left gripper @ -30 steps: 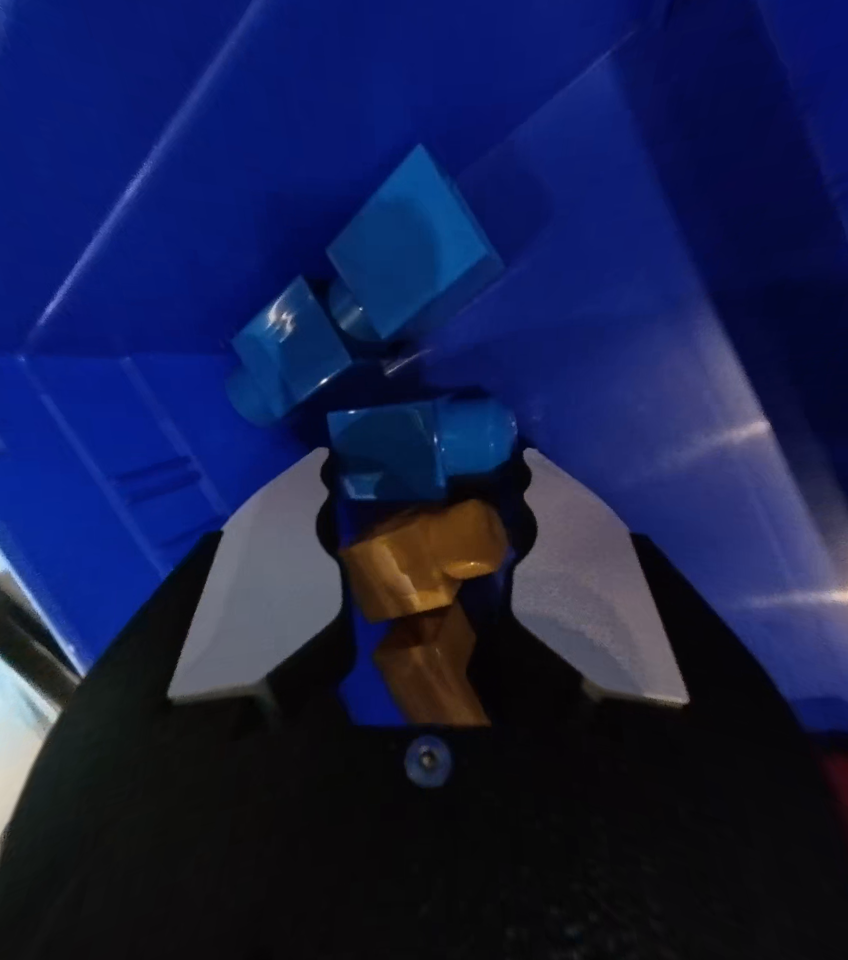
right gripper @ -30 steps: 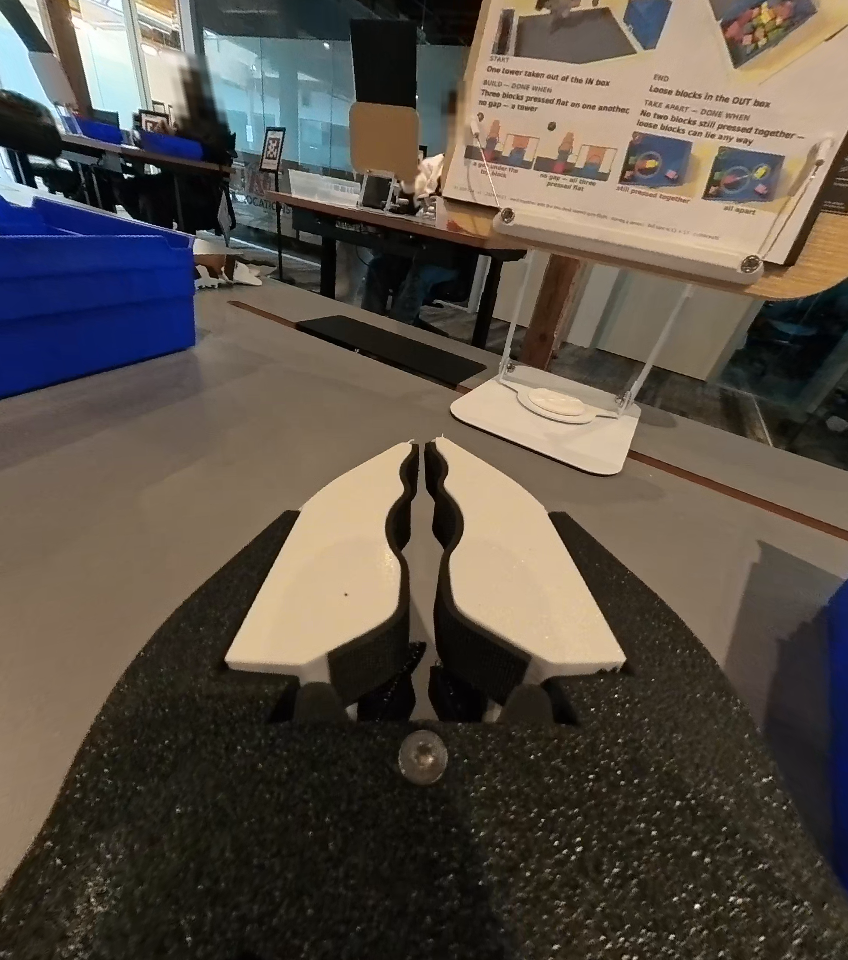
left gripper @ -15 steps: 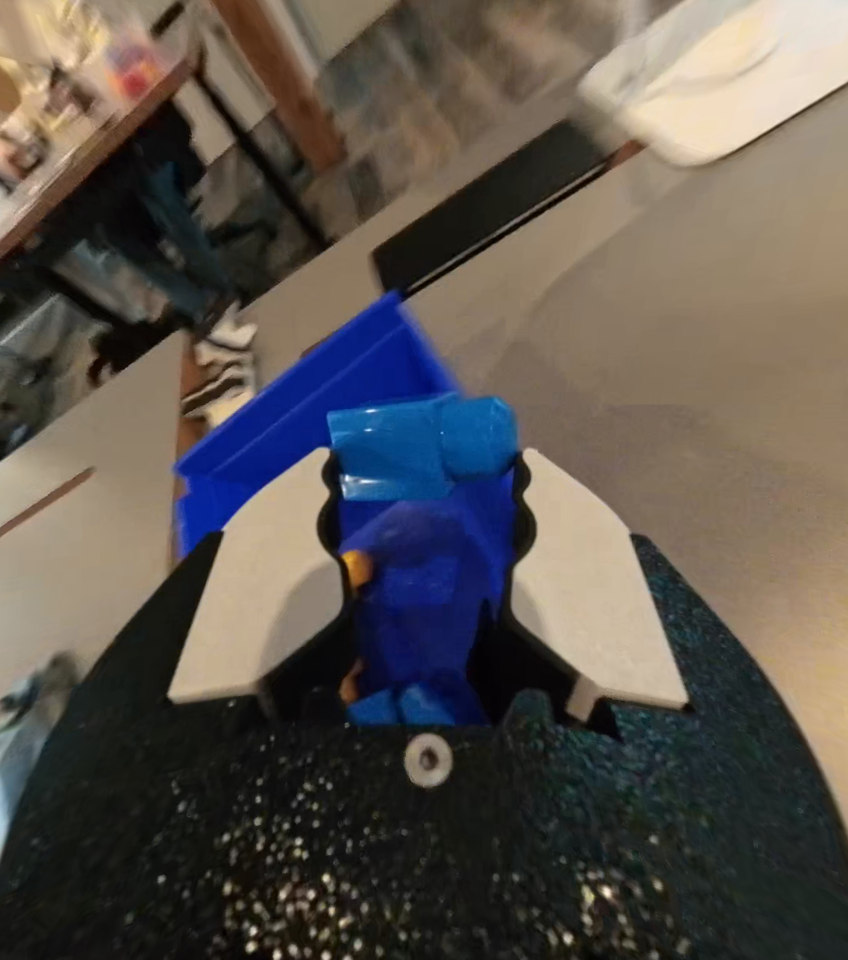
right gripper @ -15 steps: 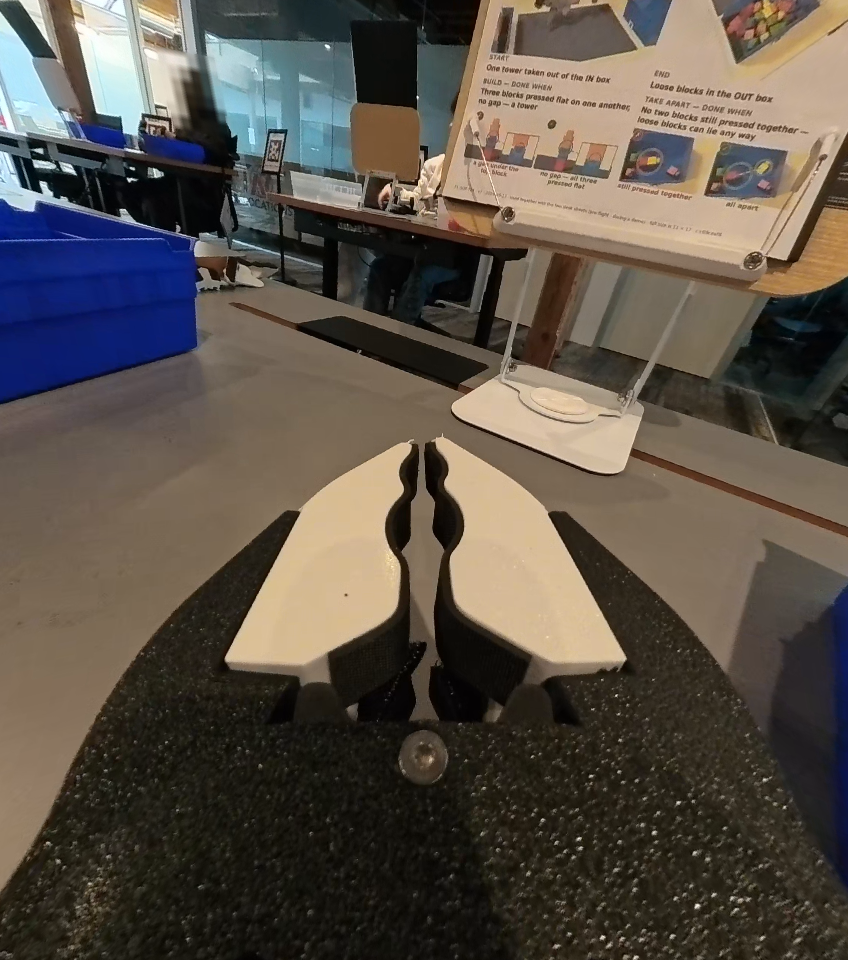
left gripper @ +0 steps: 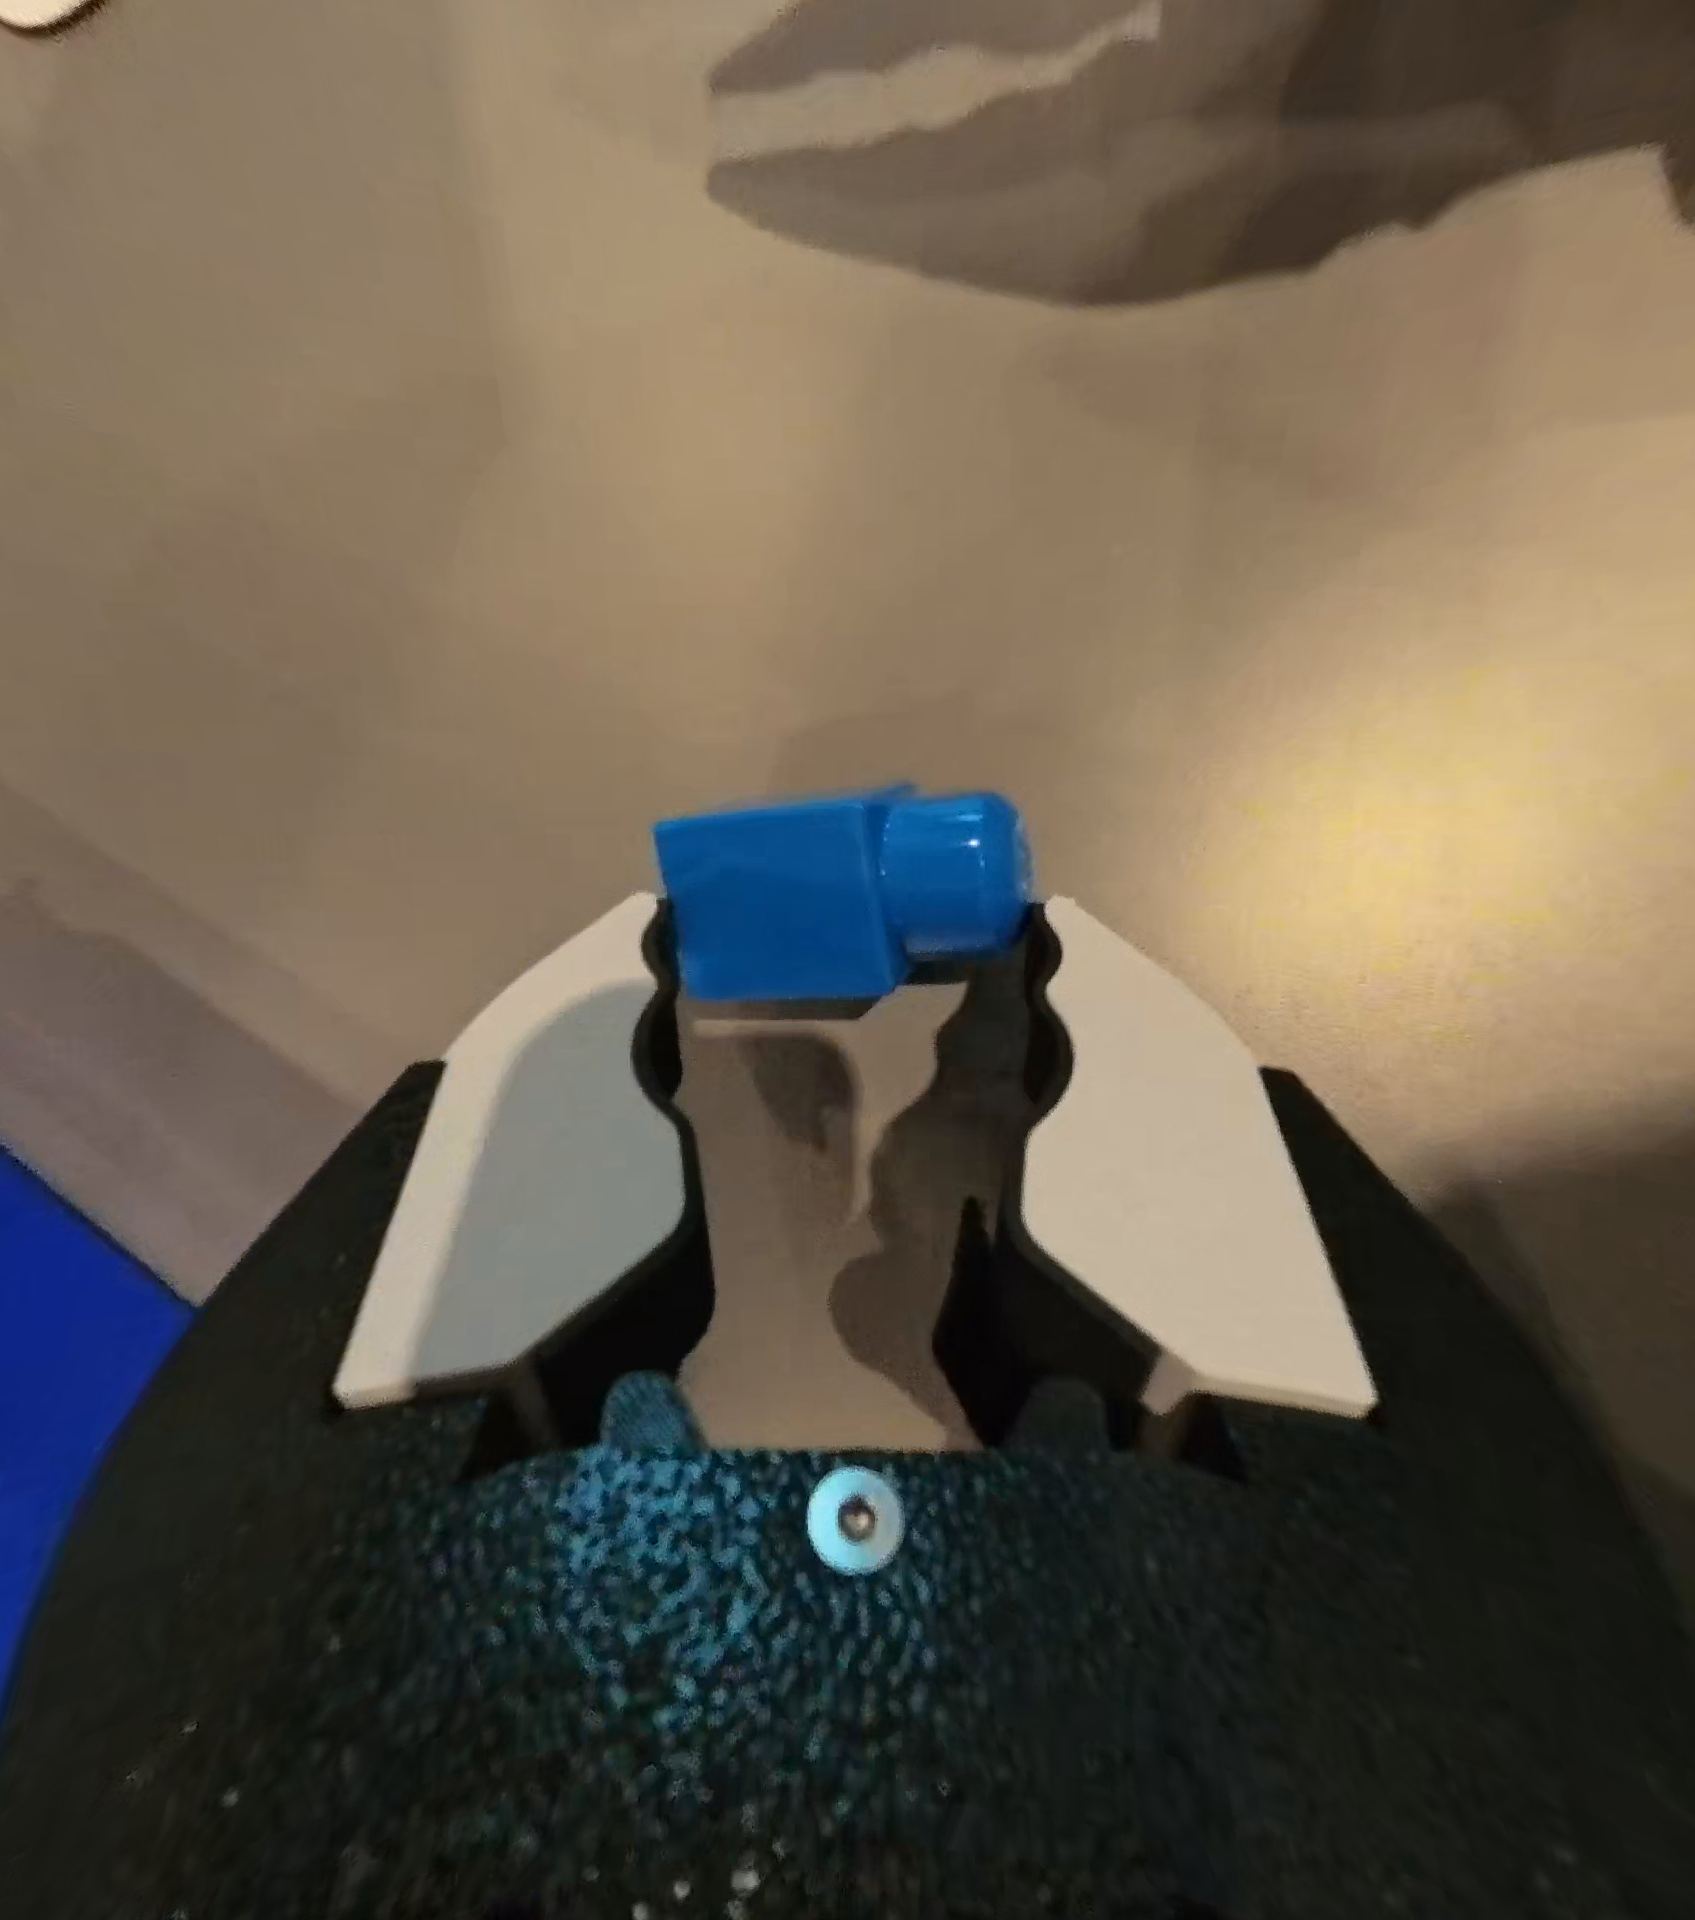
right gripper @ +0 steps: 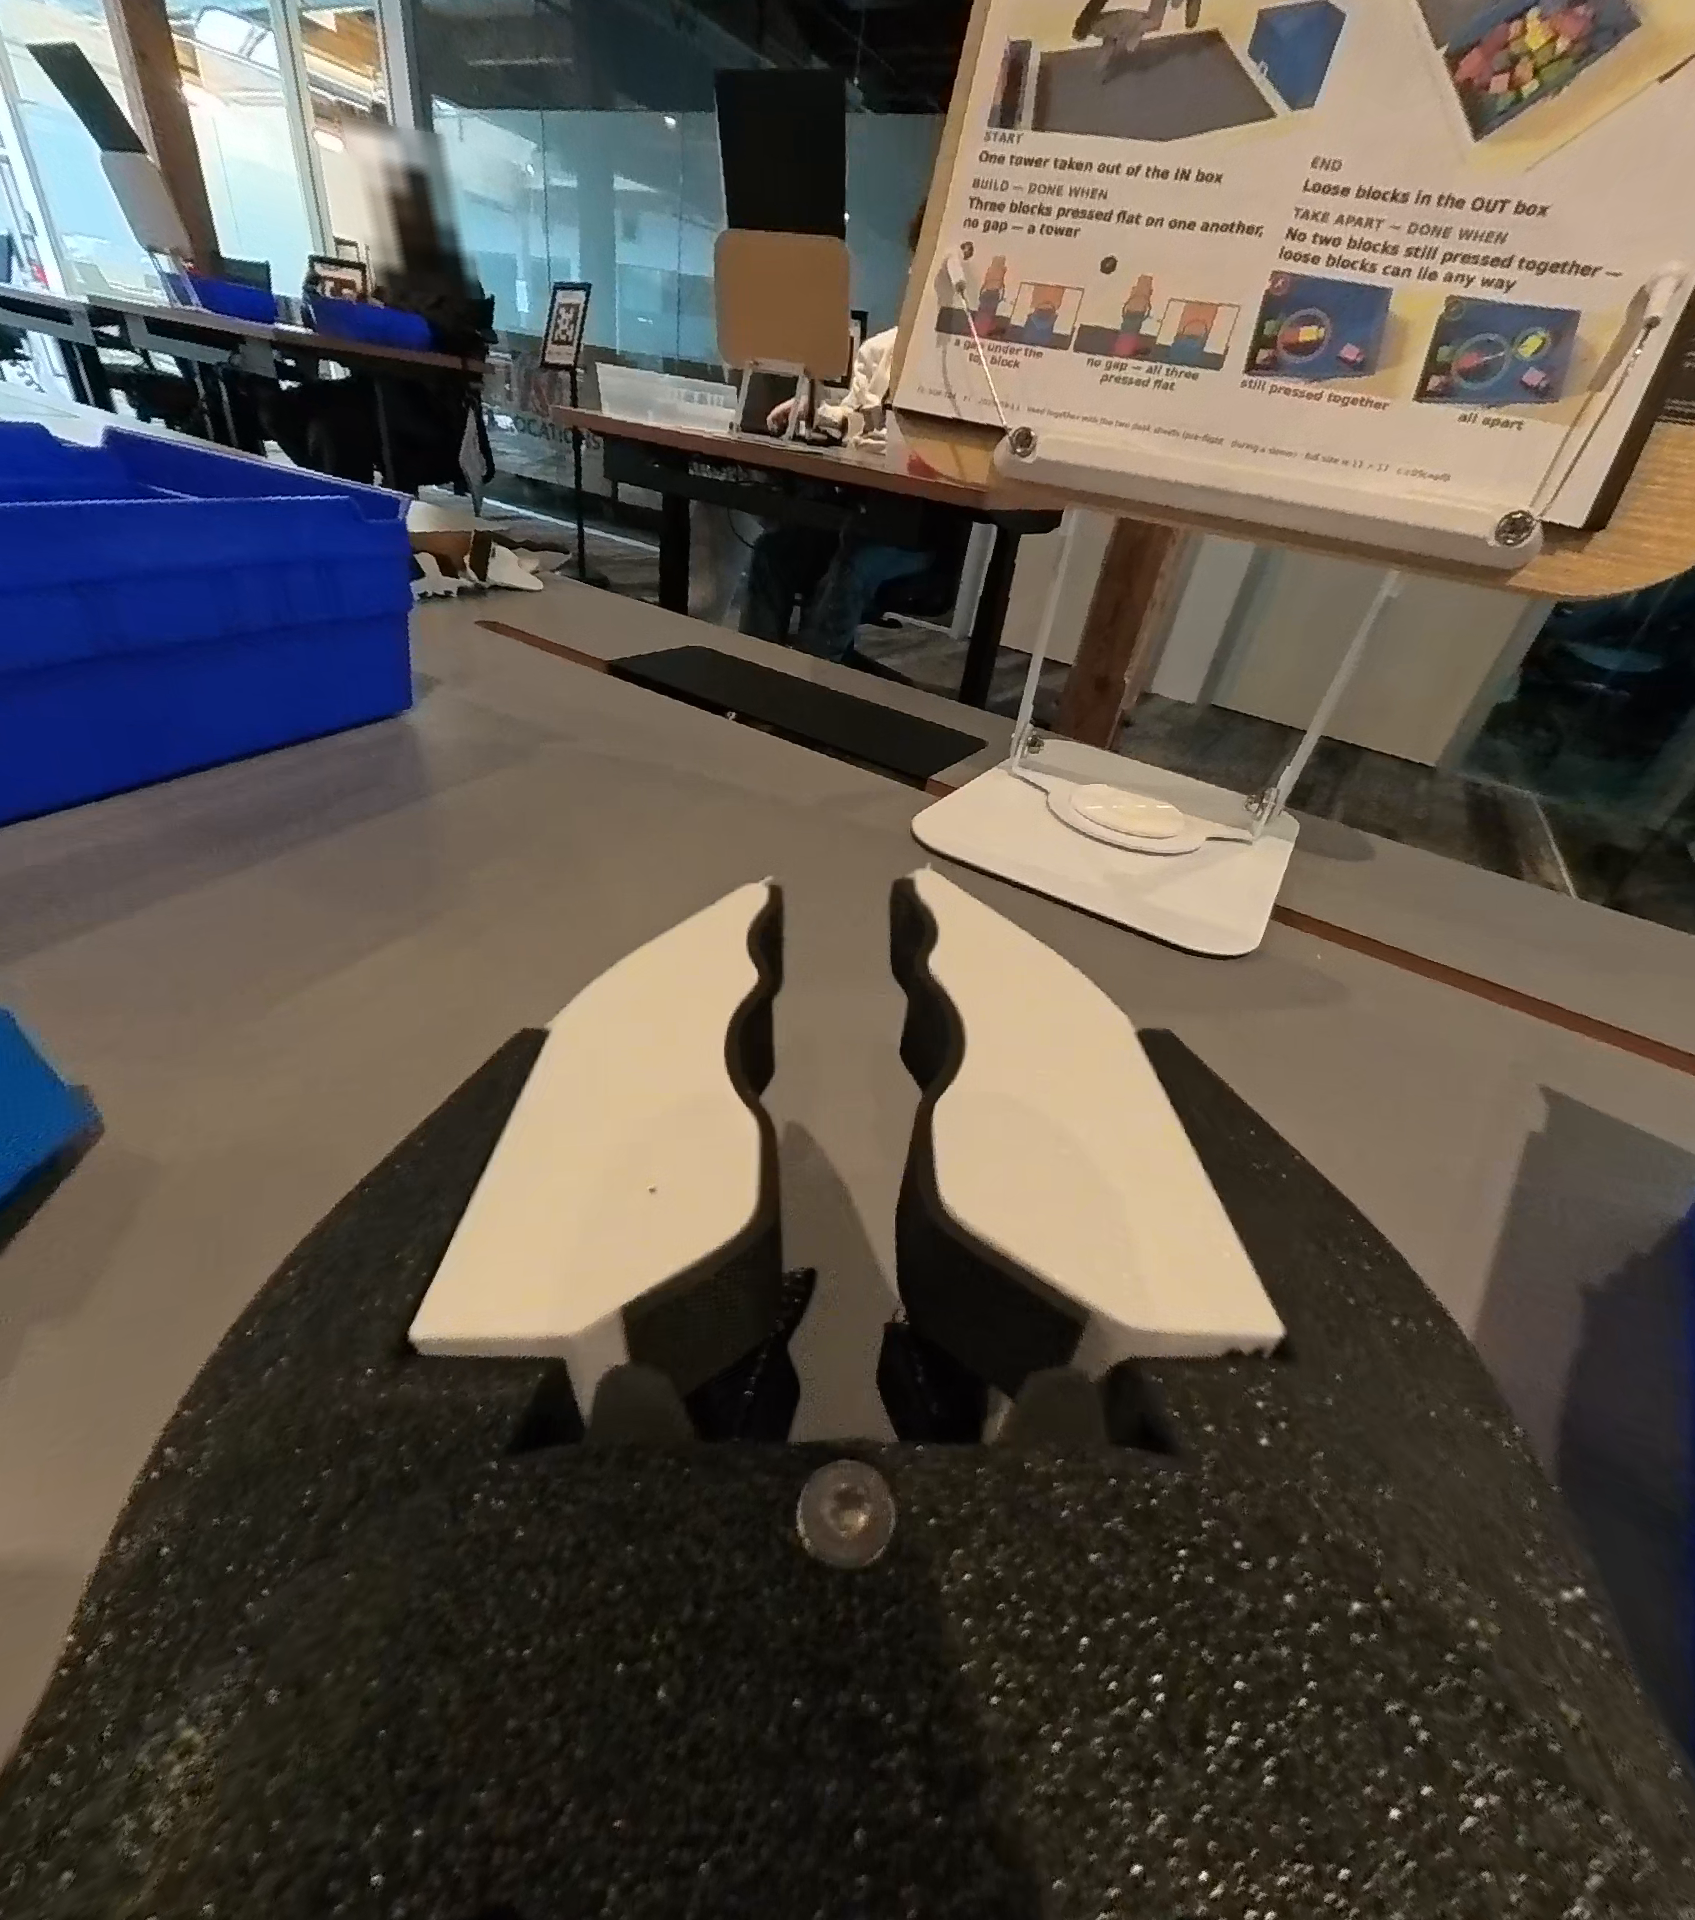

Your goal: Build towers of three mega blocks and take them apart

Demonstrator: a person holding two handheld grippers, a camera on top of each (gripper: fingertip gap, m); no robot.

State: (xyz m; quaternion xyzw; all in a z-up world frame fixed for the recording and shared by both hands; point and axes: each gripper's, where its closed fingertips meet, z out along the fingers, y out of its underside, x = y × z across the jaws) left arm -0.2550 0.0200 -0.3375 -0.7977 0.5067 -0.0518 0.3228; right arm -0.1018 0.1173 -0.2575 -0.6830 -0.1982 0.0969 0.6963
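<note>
We see the blue block (left gripper: pixel 791 902) lying on its side, stud toward 3 o'clock, pinched at the tips of our left gripper (left gripper: pixel 845 914) above the grey table (left gripper: pixel 407 468). Our right gripper (right gripper: pixel 830 902) hovers with its jaws slightly parted and empty. A blue bin (right gripper: pixel 126 613) sits at 10 o'clock, an instruction board (right gripper: pixel 1269 239) at 1 o'clock.
</note>
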